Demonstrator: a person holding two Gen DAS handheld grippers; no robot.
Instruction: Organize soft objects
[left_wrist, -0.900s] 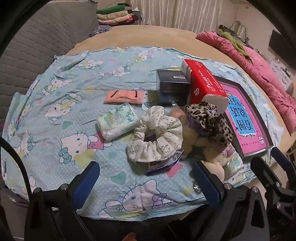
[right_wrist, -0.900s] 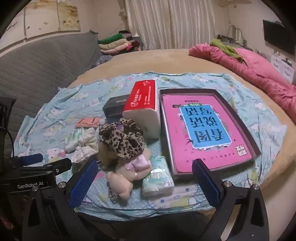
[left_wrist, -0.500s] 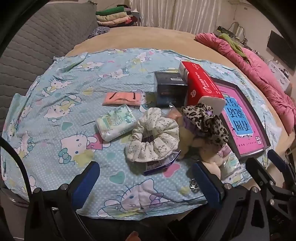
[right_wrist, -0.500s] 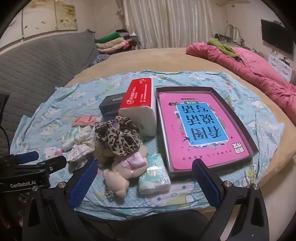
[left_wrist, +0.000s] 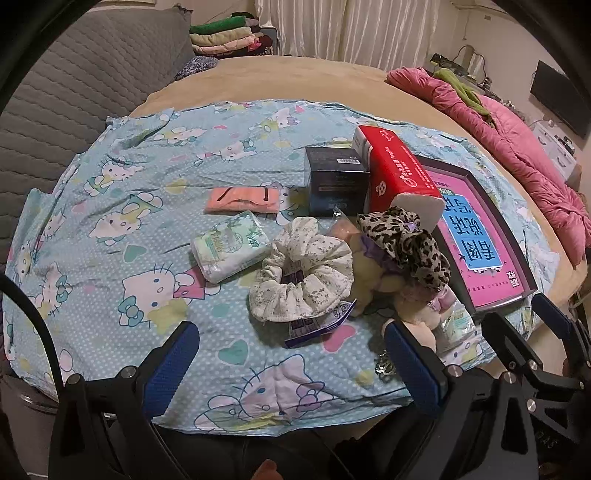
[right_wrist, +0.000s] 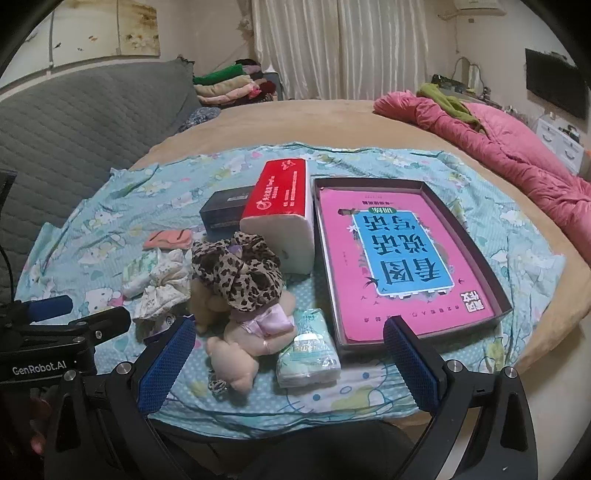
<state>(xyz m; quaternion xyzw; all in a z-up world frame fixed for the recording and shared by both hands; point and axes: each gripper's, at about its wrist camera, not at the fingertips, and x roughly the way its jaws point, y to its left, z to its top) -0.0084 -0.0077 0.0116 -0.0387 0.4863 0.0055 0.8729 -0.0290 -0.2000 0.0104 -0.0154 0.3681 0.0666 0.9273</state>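
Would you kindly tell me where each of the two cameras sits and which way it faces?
Left wrist: on the left gripper, angled down at the cartoon-print sheet and white scrunchie; its blue fingers show, the right gripper at the right edge.
Right wrist: on the right gripper, facing the tray with the pink book; its open fingers show, the left gripper at left.
Shared: red tissue pack, leopard scrunchie.
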